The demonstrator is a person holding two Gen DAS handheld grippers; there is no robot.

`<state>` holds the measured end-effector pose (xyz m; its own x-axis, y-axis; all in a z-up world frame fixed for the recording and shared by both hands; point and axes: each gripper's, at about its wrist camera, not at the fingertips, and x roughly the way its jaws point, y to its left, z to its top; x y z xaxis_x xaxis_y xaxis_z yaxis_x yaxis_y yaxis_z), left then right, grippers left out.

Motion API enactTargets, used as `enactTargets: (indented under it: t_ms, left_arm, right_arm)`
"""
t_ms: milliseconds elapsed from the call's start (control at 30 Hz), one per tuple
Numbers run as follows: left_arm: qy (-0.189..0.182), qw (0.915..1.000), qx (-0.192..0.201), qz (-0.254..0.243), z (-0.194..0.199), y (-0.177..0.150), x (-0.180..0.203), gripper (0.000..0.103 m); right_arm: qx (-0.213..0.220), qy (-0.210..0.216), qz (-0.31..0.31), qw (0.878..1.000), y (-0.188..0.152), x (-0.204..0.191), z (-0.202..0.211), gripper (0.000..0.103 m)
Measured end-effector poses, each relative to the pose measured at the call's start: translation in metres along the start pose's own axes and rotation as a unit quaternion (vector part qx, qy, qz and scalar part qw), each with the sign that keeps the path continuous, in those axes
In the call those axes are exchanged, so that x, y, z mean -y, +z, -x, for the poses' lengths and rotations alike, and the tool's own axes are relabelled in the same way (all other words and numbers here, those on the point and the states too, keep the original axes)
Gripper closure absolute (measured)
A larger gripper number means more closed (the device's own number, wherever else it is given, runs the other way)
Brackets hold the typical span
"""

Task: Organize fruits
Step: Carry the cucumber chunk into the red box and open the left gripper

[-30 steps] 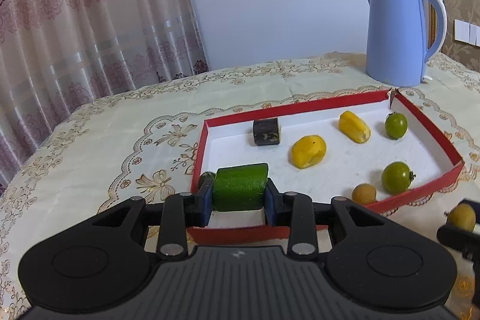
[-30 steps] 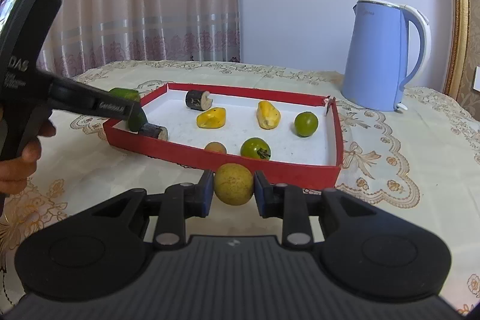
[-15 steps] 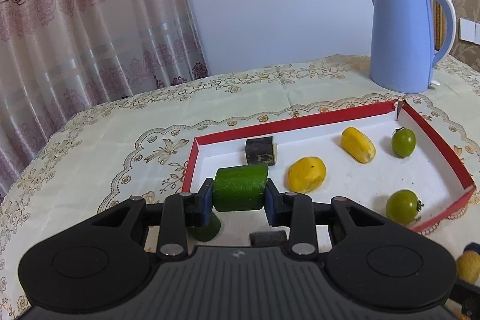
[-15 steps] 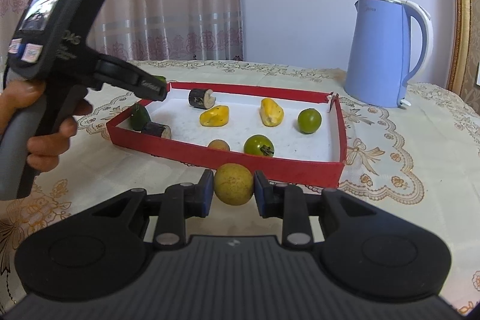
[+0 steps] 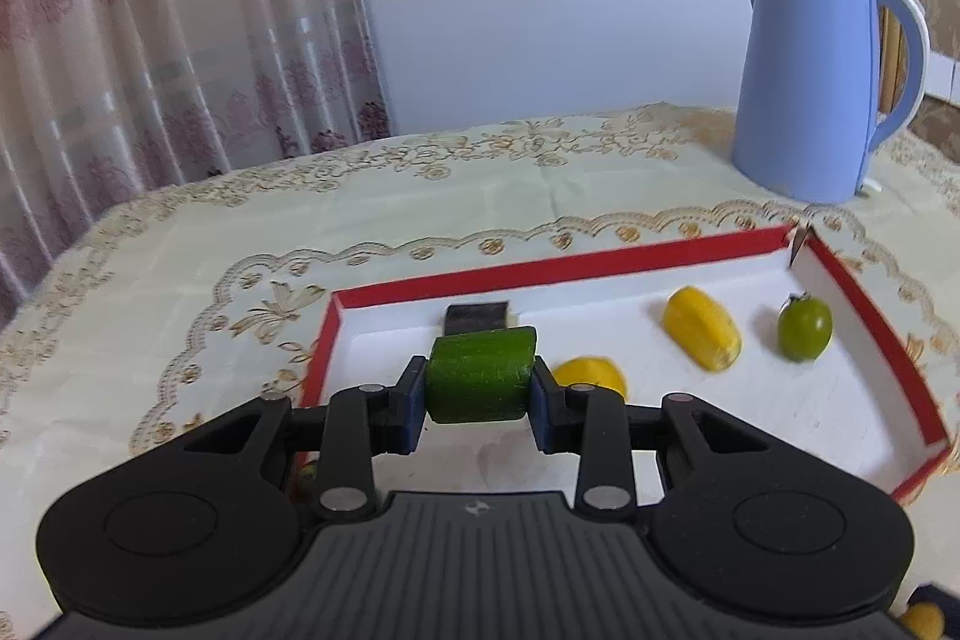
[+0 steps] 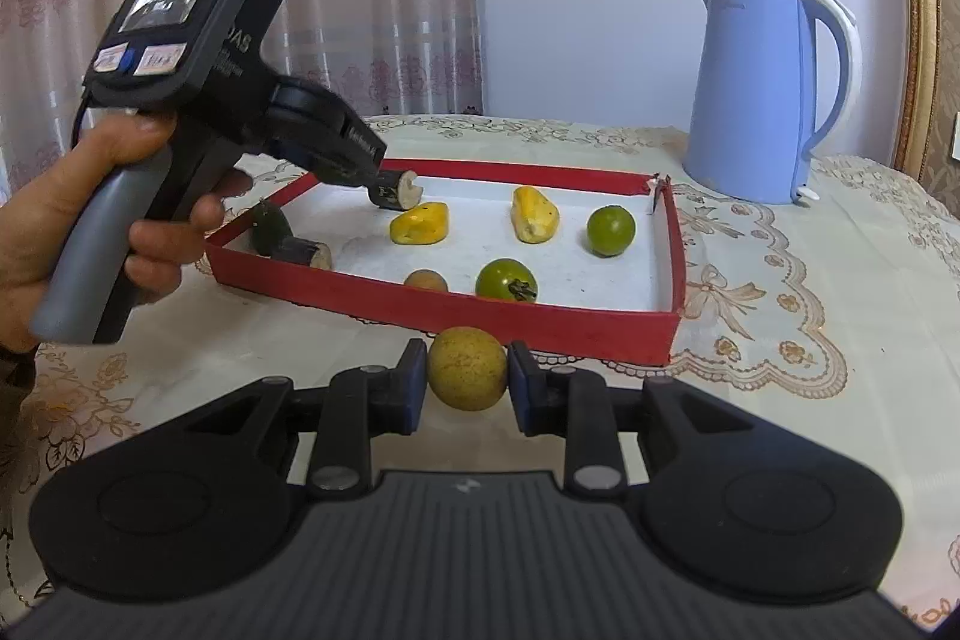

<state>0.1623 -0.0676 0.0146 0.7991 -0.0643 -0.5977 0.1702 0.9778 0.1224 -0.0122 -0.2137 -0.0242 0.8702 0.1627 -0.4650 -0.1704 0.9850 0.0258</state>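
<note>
My left gripper (image 5: 480, 388) is shut on a short green cucumber piece (image 5: 480, 376), held over the left part of the red tray (image 5: 564, 269). Ahead of it lie a dark chunk (image 5: 477, 316), two yellow fruits (image 5: 591, 375) (image 5: 702, 335) and a green tomato (image 5: 805, 328). My right gripper (image 6: 467, 370) is shut on a round tan fruit (image 6: 467, 367), just outside the tray's near wall (image 6: 480, 311). In the right wrist view the cucumber piece is hidden behind the left gripper's fingers (image 6: 354, 154).
A blue kettle (image 6: 762, 94) stands behind the tray's far right corner. A hand (image 6: 84, 214) holds the left gripper's handle at the tray's left. Inside the tray lie more pieces, among them a green tomato (image 6: 507, 280) and a small brown fruit (image 6: 425, 279). Curtains hang behind the table.
The left gripper has carried the cucumber piece from the tray's near-left corner farther in over the tray, toward the dark chunk. The right gripper and its fruit have stayed put.
</note>
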Motion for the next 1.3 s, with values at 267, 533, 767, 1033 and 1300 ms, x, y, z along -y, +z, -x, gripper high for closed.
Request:
enactTargets:
  t_ms: [267,533,767,1033,1300]
  left_arm:
    - [-0.005,0.9999,-0.005,-0.008,-0.015,0.016,0.019,0.07]
    - [0.001,0.9997,-0.017,-0.02,-0.03,0.017,0.032,0.07]
    - [0.026,0.9988,0.006,-0.041,-0.019,0.016,0.035,0.056]
    - [0.073,0.9956,0.037,-0.046,0.011,0.012,0.023,0.027]
    - [0.148,0.9877,0.034,0.038,0.054,-0.043,-0.035,0.015]
  right_arm:
    - [-0.003,0.0,-0.005,1.0,0.0,0.003,-0.003,0.076]
    - [-0.006,-0.003,-0.008,1.0,0.0,0.006,-0.002,0.076]
    - [-0.007,-0.003,-0.004,1.0,0.002,0.003,-0.003,0.076]
    - [0.002,-0.002,-0.005,1.0,0.007,0.001,0.001,0.076]
    - [0.023,0.007,-0.022,0.999,0.013,0.006,0.004,0.076]
